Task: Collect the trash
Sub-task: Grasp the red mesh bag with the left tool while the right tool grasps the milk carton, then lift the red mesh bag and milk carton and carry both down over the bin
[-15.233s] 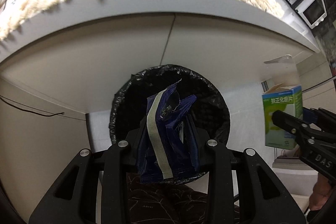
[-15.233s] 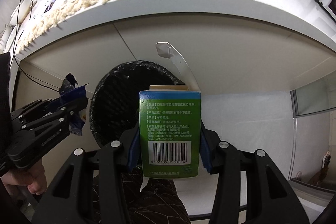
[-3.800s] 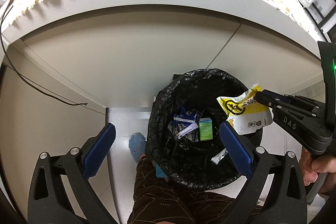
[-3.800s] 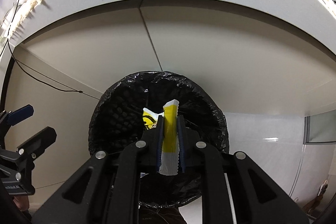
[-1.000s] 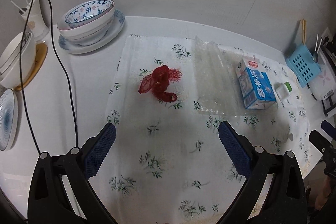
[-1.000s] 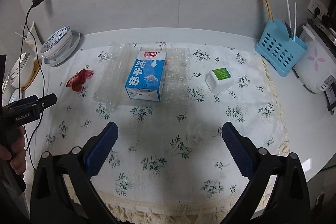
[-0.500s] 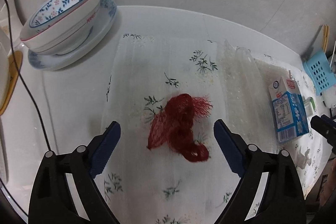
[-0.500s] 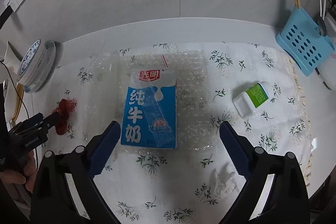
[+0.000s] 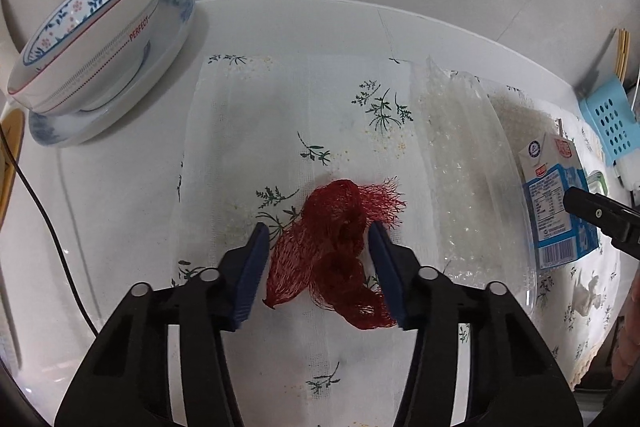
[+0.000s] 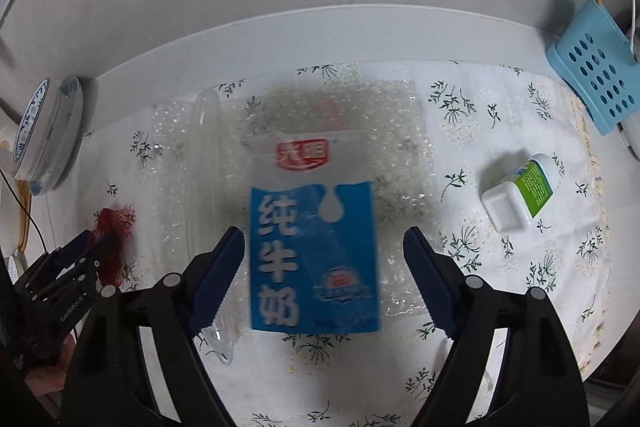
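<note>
A crumpled red mesh net [image 9: 336, 243] lies on the floral tablecloth [image 9: 280, 115]. My left gripper [image 9: 318, 255] is open, its blue pads on either side of the net, the right pad close against it. A blue and white milk carton [image 10: 314, 251] lies flat on a sheet of bubble wrap [image 10: 400, 131]. My right gripper [image 10: 324, 275] is open and straddles the carton with gaps on both sides. The carton [image 9: 558, 199] and a right fingertip [image 9: 592, 213] also show in the left wrist view. The net [image 10: 114, 227] and left gripper [image 10: 86, 247] show in the right wrist view.
A patterned bowl on a plate [image 9: 92, 59] stands at the back left, with a black cable [image 9: 52, 227] beside it. A small white bottle with a green label [image 10: 520, 191] lies to the right. A blue utensil basket [image 10: 596, 75] stands at the back right. The wall is behind.
Both grippers have come down closer to the table. The left jaws have narrowed around the red net. The right jaws have narrowed around the milk carton.
</note>
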`<action>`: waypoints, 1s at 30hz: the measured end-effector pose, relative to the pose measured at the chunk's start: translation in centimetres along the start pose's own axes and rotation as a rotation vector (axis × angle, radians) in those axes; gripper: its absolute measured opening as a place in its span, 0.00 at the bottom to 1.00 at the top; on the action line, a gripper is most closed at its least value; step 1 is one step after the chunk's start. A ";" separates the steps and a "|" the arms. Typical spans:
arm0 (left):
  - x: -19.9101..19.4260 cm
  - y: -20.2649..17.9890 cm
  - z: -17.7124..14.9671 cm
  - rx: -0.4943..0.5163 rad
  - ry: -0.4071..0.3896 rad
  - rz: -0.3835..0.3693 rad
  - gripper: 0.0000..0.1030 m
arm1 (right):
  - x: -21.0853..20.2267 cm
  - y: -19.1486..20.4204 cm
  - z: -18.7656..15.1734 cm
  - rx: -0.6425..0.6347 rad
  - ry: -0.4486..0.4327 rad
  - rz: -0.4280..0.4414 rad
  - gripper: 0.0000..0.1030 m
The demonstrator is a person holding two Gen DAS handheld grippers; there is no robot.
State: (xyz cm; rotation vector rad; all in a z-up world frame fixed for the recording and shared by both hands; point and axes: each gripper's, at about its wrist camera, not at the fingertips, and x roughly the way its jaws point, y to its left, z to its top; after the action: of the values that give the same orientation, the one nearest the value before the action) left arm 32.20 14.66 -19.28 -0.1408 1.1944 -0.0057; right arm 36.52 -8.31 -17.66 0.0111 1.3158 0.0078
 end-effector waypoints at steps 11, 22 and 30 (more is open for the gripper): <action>0.3 -1.0 -0.5 0.019 0.012 -0.019 0.17 | 2.2 0.2 0.0 0.045 0.085 -0.034 0.62; -1.2 -0.8 -1.0 0.012 -0.025 -0.056 0.14 | 0.3 0.6 -0.7 0.044 0.028 -0.042 0.60; -5.0 -0.4 -2.5 0.013 -0.067 -0.075 0.14 | -3.2 -1.0 -2.5 0.049 -0.034 -0.005 0.60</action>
State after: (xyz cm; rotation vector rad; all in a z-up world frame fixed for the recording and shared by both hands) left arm 28.06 14.35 -15.48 -0.1732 1.1211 -0.0736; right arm 33.35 -9.29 -15.24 0.0494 1.2816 -0.0283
